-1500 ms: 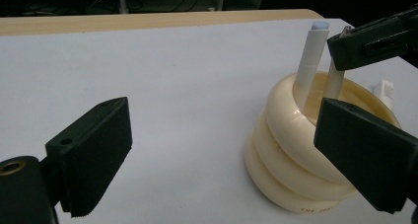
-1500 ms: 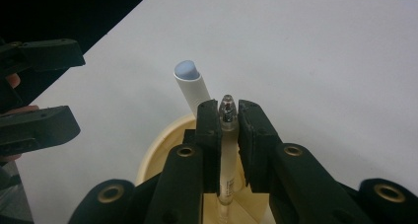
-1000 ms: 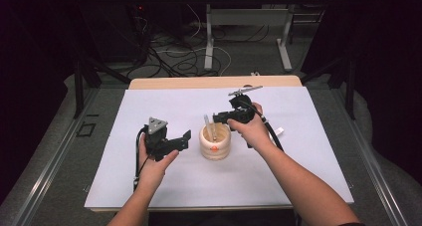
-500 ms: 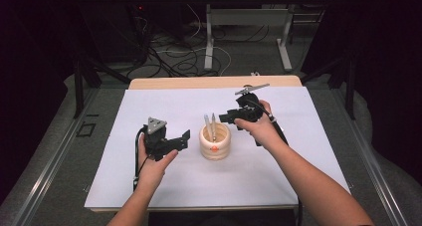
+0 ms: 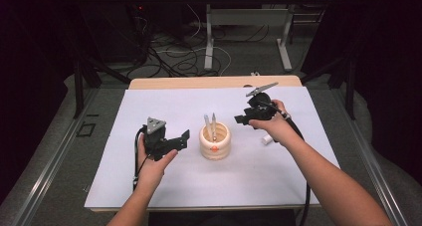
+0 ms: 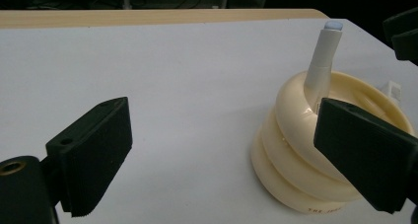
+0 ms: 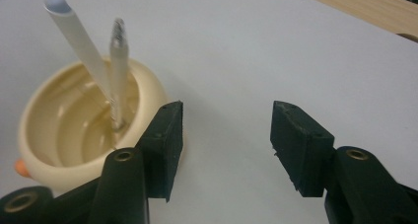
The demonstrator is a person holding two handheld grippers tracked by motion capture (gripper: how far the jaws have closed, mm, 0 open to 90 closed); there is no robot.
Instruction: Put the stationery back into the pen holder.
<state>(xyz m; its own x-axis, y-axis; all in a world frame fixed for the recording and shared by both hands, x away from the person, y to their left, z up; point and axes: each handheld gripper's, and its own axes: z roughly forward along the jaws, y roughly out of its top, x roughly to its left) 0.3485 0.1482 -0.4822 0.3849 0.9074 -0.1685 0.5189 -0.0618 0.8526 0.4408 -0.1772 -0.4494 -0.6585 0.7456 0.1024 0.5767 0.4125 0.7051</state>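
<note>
With both claws open and empty, we should steady the cream ribbed cup (image 5: 215, 142) at mid-table with our left claw (image 5: 185, 138) beside it, then swing our right claw (image 5: 240, 119) back to the small white piece (image 5: 266, 139) lying behind that hand.
</note>
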